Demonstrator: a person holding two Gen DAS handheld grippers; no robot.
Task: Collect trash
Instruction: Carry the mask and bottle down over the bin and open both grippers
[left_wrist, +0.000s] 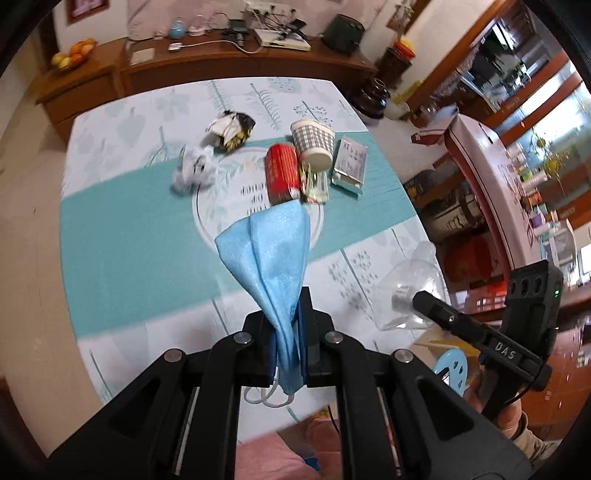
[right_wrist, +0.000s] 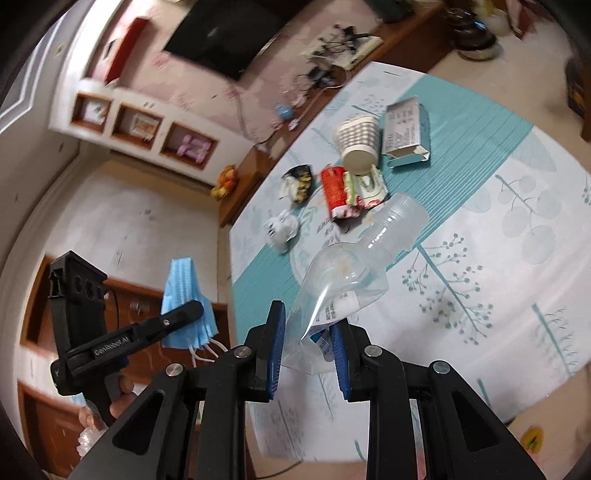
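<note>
So, working left to right: the left gripper (left_wrist: 284, 325) has its jaws pinched together on a blue face mask (left_wrist: 267, 254), which hangs up off the table (left_wrist: 122, 240), white ear loops dangling by the hinge. In the right wrist view the same mask sits out past the table's left edge, over the floor.

Still lying on the leaf-print tablecloth, from the left: a crumpled white tissue (left_wrist: 192, 170), a scrunched black-and-yellow wrapper (left_wrist: 231, 131) just behind it, then a red snack tube (left_wrist: 282, 173) on its side. Touching that is a green-and-white wrapper (left_wrist: 314, 184), with a tipped-over checked paper cup (left_wrist: 313, 142) resting against both. A flattened teal carton (left_wrist: 351, 164) lies just beside the cup on the right.

Furthest right, the right gripper (right_wrist: 304, 354) is clamped on the crushed base end of a clear plastic bottle (right_wrist: 354, 262), jaws partly closed around the squashed plastic. The bottle is lifted clear of the table, neck pointing away toward the pile.
</note>
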